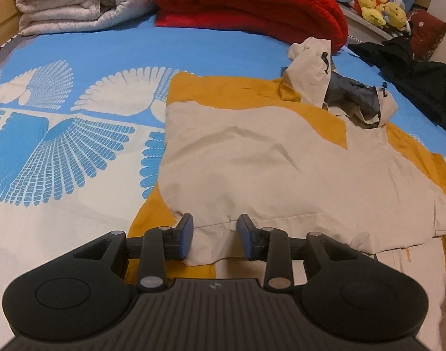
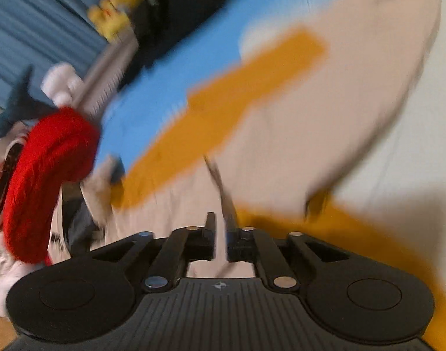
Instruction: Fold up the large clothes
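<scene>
A cream and mustard-yellow hooded jacket (image 1: 266, 169) lies spread flat on the bed, its hood (image 1: 310, 67) bunched up at the far right. My left gripper (image 1: 214, 234) hovers at the jacket's near hem. It is open, and a flap of cream cloth lies between its blue pads (image 1: 188, 234) without being pressed. The right wrist view is blurred. There my right gripper (image 2: 221, 228) has its jaws nearly together over the jacket (image 2: 310, 122), and a raised ridge of cream cloth runs up out of the narrow gap, so it looks pinched.
The bed has a blue and white feather-print sheet (image 1: 77, 146). A rolled white quilt (image 1: 77, 0) and a red quilt (image 1: 252, 3) lie at its far end. Black clothes (image 1: 413, 73) and yellow plush toys (image 1: 380, 8) sit at the far right. In the right wrist view the red quilt (image 2: 47, 175) is at the left.
</scene>
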Demonstrator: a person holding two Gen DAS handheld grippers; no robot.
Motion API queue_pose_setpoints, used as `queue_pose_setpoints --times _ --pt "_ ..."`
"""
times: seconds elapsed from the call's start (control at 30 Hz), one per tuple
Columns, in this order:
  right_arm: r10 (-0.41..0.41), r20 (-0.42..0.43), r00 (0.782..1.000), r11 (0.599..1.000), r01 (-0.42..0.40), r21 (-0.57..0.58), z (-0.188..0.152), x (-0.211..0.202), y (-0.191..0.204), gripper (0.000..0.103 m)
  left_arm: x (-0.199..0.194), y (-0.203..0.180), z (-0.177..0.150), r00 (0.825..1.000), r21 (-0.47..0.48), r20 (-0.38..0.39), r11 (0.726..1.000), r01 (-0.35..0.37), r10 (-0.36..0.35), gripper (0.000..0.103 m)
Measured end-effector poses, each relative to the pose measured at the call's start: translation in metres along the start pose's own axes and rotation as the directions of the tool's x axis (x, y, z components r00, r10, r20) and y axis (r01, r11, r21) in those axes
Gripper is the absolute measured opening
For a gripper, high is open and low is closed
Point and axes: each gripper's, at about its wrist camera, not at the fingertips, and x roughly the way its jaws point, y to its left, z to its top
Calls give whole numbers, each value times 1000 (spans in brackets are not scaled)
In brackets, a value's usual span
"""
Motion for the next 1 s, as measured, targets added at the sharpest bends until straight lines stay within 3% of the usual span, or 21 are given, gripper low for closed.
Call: queue_pose_setpoints --times 0.03,0.2,0.23,0.27,0.37,0.47,0.57,0.67,0.73,0.8,0.87,0.93,1.0 --pt "-8 -28 1000 1000 9 11 -3 7 -3 27 0 -1 0 1000 5 0 1000 0 0 38" --pt "-16 -62 998 1000 16 0 -6 25 0 29 3 2 -2 1000 4 -11 1000 -2 2 38" --pt "-7 -58 998 1000 7 -12 -4 25 2 26 3 2 -2 1000 3 -13 1000 -5 5 38" --pt "3 -56 998 1000 -4 -23 -5 23 4 10 4 3 -1 1000 1 -14 1000 -6 6 39" --pt "45 46 998 995 -41 -90 -3 5 14 5 5 4 -1 1000 1 -18 1000 -4 4 40" --pt "67 179 982 986 -39 -160 2 -22 23 6 9 2 -3 1000 16 -29 1000 -2 2 41" --pt "-38 200 979 986 69 -151 7 -20 22 13 19 0 -9 996 51 -79 998 -34 38 41" --pt "-145 248 958 974 182 -134 8 -22 17 13 23 -1 -13 993 87 -93 994 -66 74 41" --pt "-120 278 953 976 164 -141 8 -26 19 13 18 0 -10 996 61 -64 996 -62 66 41" --pt "-33 250 968 977 84 -197 6 -24 26 13 15 2 -7 998 35 -43 999 -35 36 41" --pt "44 137 990 972 -11 -235 2 -11 27 22 22 5 -10 995 13 -89 999 -37 38 41" --pt "18 20 1000 973 -13 -229 -2 6 25 23 30 8 -16 990 3 -133 999 -51 51 41" --pt "-83 -20 996 969 76 -234 -6 17 21 24 26 5 -14 991 9 -120 998 -63 64 41"
